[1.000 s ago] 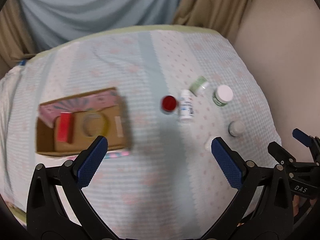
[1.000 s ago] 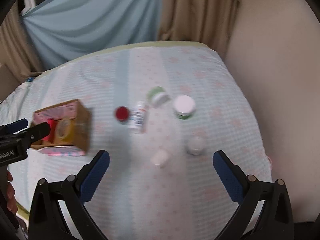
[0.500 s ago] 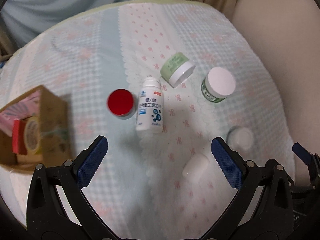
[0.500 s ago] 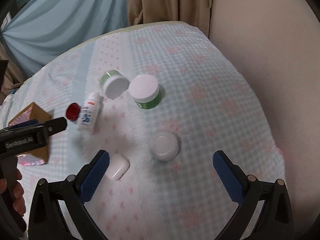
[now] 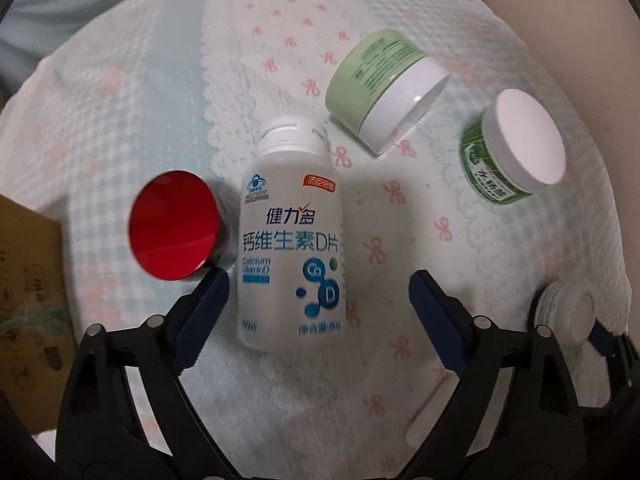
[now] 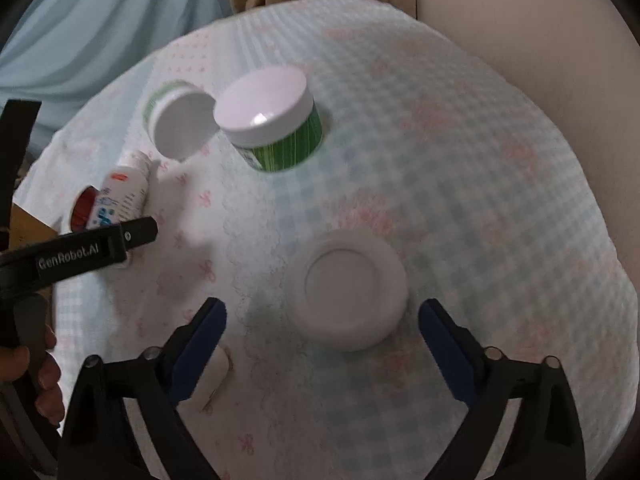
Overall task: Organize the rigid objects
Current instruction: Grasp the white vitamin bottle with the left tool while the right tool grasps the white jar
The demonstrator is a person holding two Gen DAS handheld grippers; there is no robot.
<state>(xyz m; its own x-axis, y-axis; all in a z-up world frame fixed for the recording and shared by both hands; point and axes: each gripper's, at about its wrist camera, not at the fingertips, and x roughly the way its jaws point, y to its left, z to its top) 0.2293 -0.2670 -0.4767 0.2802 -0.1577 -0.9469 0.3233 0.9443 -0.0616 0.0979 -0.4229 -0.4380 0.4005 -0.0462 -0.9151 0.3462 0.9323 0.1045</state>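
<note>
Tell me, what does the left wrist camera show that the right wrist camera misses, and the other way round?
Only the left view shows the printed front of the white vitamin bottle lying between the closing left gripper fingers. Only the right view shows the curtains and the hand holding the left tool, with the flat white jar ahead of the closing right gripper. Both show the red-lidded jar, pale green jar, dark green jar and cardboard box.

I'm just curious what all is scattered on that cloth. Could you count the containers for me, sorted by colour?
Green jars with white lids: 2, one on its side, one upright.
All-white items: 3, a printed bottle on its side, a round jar, a small piece.
Red-lidded jar: 1.
Total: 6.
</note>
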